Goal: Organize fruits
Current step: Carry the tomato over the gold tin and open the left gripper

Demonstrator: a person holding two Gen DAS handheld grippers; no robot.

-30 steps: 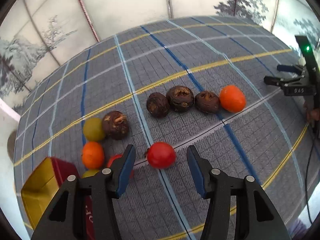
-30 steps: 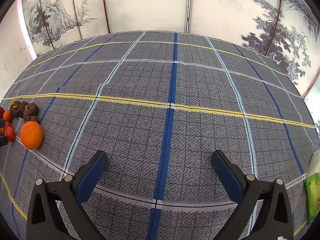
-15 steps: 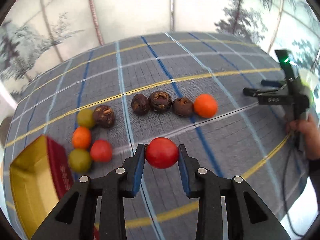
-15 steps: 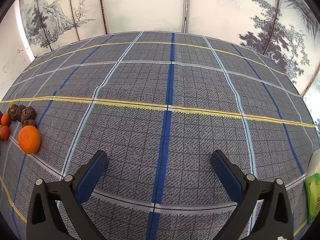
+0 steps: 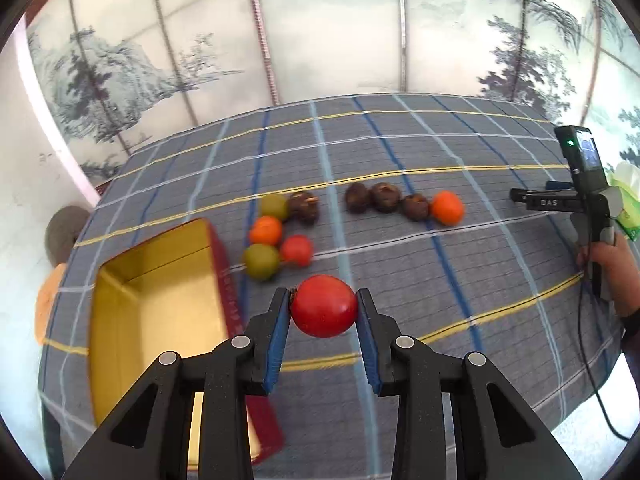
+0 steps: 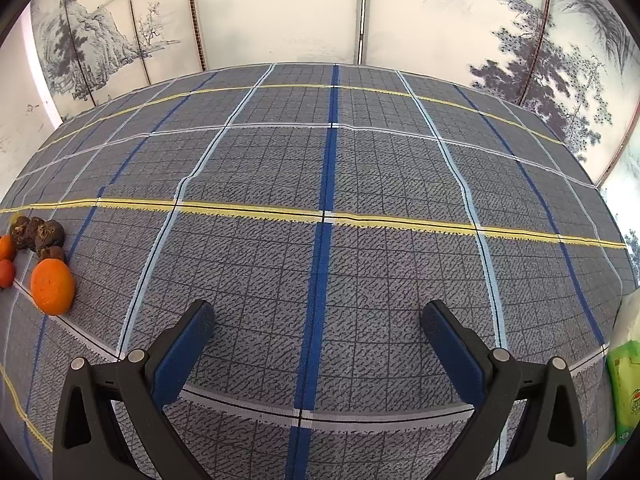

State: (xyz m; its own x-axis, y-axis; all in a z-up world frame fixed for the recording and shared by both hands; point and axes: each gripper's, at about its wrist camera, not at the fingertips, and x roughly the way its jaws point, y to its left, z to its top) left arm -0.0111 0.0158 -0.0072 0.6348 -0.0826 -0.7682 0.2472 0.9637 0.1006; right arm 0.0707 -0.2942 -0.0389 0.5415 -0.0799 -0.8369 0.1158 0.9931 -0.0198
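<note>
My left gripper (image 5: 323, 304) is shut on a red tomato (image 5: 324, 306) and holds it above the cloth, right of an open gold-lined box (image 5: 160, 312). On the cloth lie a green fruit (image 5: 261, 261), a small red fruit (image 5: 296, 250), an orange (image 5: 265, 230), another green fruit (image 5: 274, 206) and a brown fruit (image 5: 305, 206). Further right is a row of three brown fruits (image 5: 385, 197) and an orange (image 5: 447, 208). My right gripper (image 6: 318, 326) is open and empty over bare cloth; the orange (image 6: 52, 286) lies at its far left.
The table is covered by a grey checked cloth (image 5: 400, 152) with blue, white and yellow lines. A green packet (image 6: 624, 392) lies at the right edge. The right gripper and the hand holding it (image 5: 588, 200) show at the right of the left wrist view. Painted panels stand behind.
My left gripper closed on the red tomato, lifted it off the cloth and drew back, so the box is now fully in view. The right gripper has hardly moved.
</note>
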